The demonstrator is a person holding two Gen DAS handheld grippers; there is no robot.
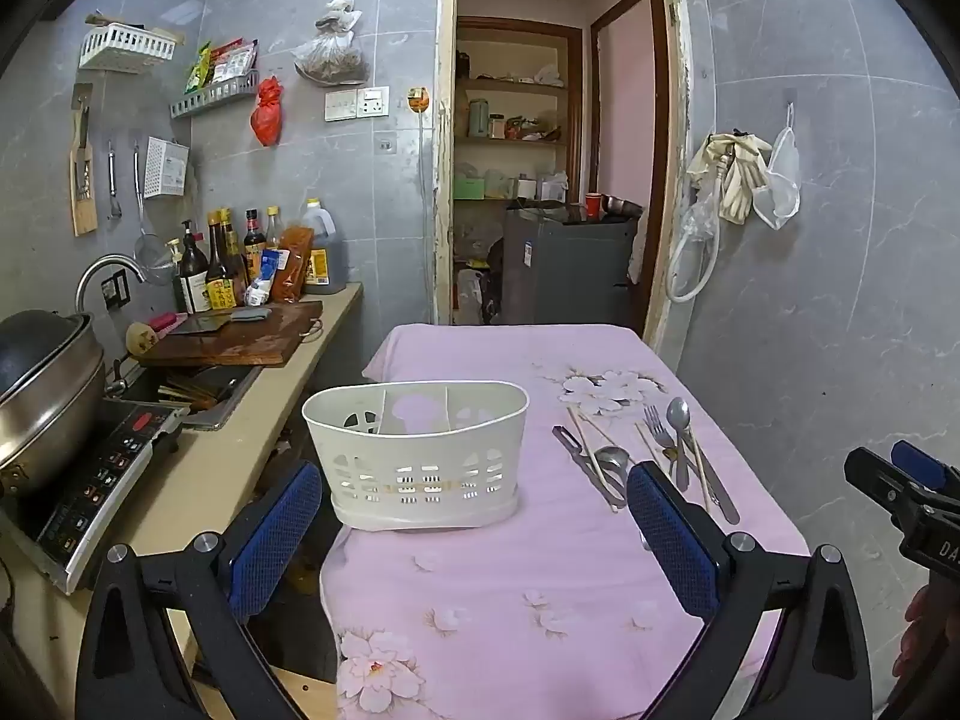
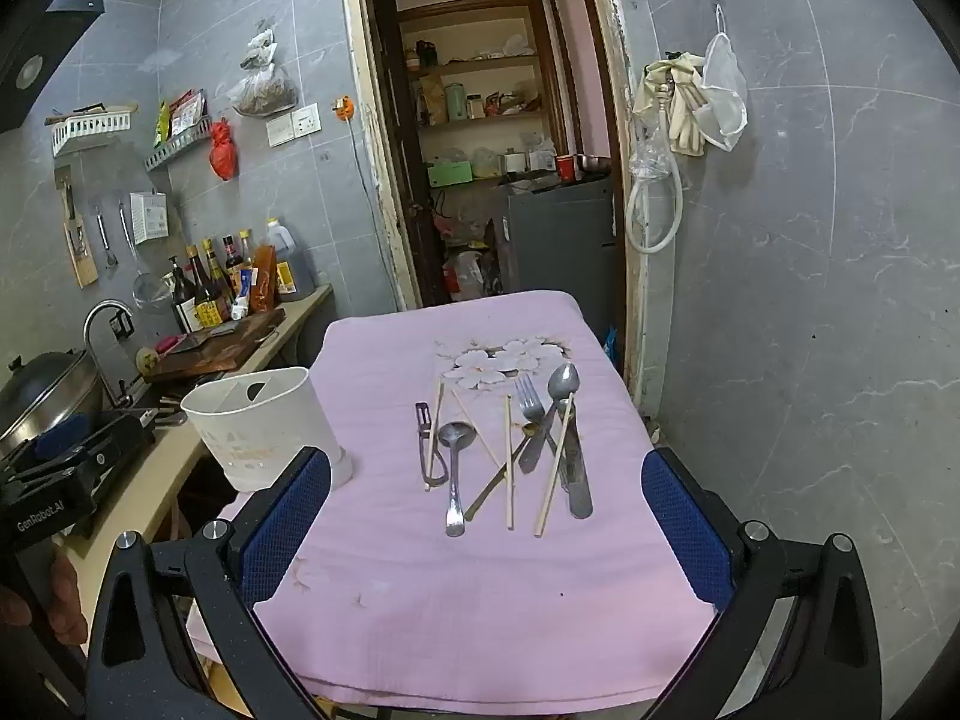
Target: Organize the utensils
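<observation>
A white plastic utensil caddy [image 1: 417, 453] with dividers stands on the pink floral tablecloth [image 1: 540, 600]; it also shows at the left in the right wrist view [image 2: 264, 435]. Loose utensils lie to its right: a peeler [image 2: 429, 444], a ladle-like spoon [image 2: 454, 468], several wooden chopsticks [image 2: 509, 462], a fork [image 2: 531, 408] and a large spoon [image 2: 564, 387]. My left gripper [image 1: 474, 531] is open and empty, just in front of the caddy. My right gripper [image 2: 486, 516] is open and empty, in front of the utensils.
A counter along the left holds an induction cooker [image 1: 96, 480] with a wok [image 1: 42, 396], a sink, a cutting board [image 1: 240, 339] and sauce bottles [image 1: 240, 258]. An open doorway [image 1: 552, 180] lies beyond the table. A tiled wall [image 1: 840, 300] stands to the right.
</observation>
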